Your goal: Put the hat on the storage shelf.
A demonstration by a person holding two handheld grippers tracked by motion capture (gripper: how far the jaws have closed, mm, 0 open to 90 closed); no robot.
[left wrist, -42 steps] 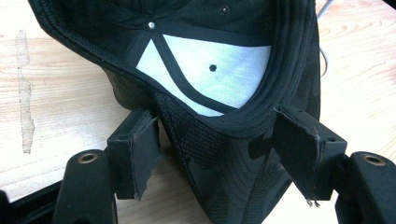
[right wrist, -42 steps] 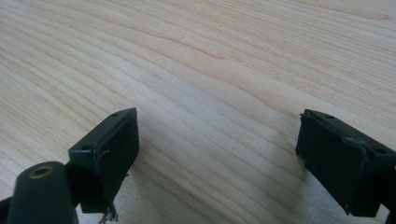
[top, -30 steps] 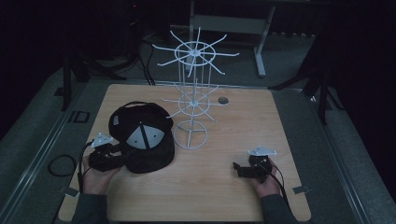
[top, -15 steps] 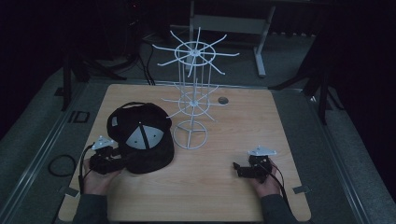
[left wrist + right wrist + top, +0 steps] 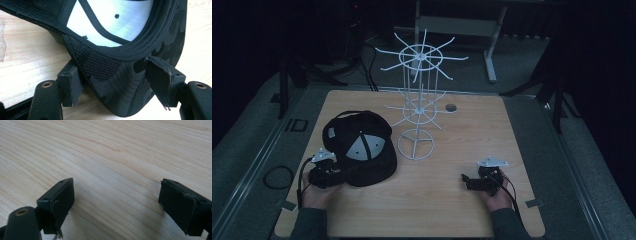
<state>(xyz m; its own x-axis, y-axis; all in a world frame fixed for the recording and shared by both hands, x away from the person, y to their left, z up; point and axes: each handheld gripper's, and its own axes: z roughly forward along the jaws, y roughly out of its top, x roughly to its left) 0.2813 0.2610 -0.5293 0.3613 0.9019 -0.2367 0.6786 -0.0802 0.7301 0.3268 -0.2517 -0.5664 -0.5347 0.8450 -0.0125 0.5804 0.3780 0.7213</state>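
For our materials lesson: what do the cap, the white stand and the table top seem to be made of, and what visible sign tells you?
Cap: dark woven fabric, seemingly camouflage-patterned, matte; stitched rows on the brim, white inner panels with eyelets.
Stand: probably white-coated metal wire; thin rods and rings.
Table top: light wood or wood-look laminate; grain lines, a slight sheen.

The high view is looking down at the light wooden table (image 5: pixel 437 210); both gripper views are facing it closely, sharing its surface.
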